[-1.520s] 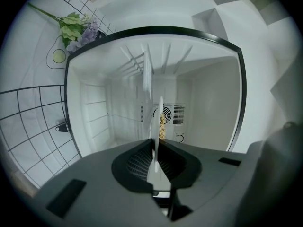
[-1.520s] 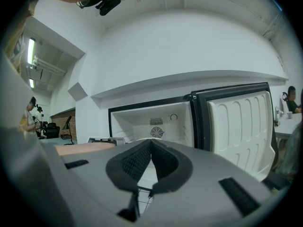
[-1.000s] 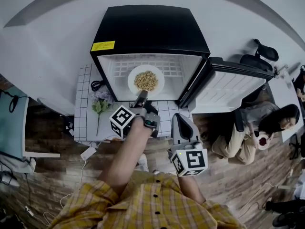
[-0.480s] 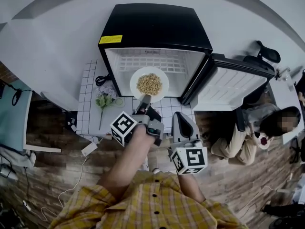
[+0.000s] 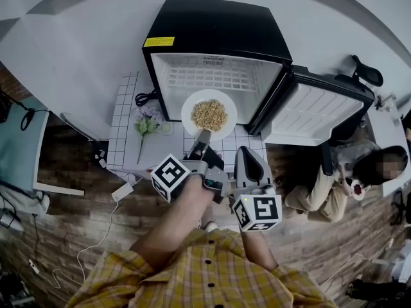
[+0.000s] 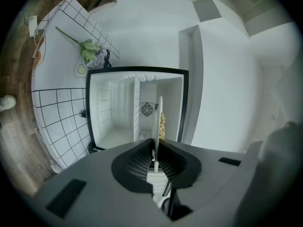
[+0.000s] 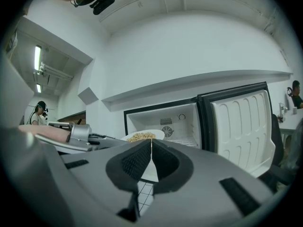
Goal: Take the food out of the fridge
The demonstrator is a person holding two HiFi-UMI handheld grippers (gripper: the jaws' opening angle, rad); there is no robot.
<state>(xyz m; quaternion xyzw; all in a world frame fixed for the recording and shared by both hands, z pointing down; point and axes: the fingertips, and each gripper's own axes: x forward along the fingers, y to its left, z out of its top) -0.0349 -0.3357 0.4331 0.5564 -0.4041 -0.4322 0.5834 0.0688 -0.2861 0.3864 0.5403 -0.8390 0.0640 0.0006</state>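
**A:** Where was the food?

**B:** The white plate (image 5: 209,114), heaped with pale brown food (image 5: 209,113), was held level just in front of the open fridge (image 5: 218,24). It was outside the compartment and above the tiled surface (image 5: 125,143).

**A:** Was any writing legible?

**B:** There was one yellow label (image 5: 159,42) on the fridge's black top, at its front left corner, but its print was too small to read. The marker cube (image 5: 169,177) on each gripper bore black-and-white square patterns and no words.

**A:** And the grippers?

**B:** The left gripper (image 5: 201,138) was clamped on the plate's near rim. In the left gripper view the plate stood edge-on between the pads, which were parted only by the rim. The right gripper (image 5: 248,159) hung just beside the left one, on its right. Its jaws were pressed together with nothing between them.

**A:** What stood around them?

**B:** The door (image 5: 314,111) was swung wide open to the right. Inside the fridge were a white wire shelf (image 5: 215,79) and a round fan grille (image 6: 147,109) on the back wall. A flower (image 5: 144,126) and a black cable (image 5: 146,98) lay on the tiles left of the fridge. A seated person (image 5: 347,175) was beyond the door, well apart from the plate.
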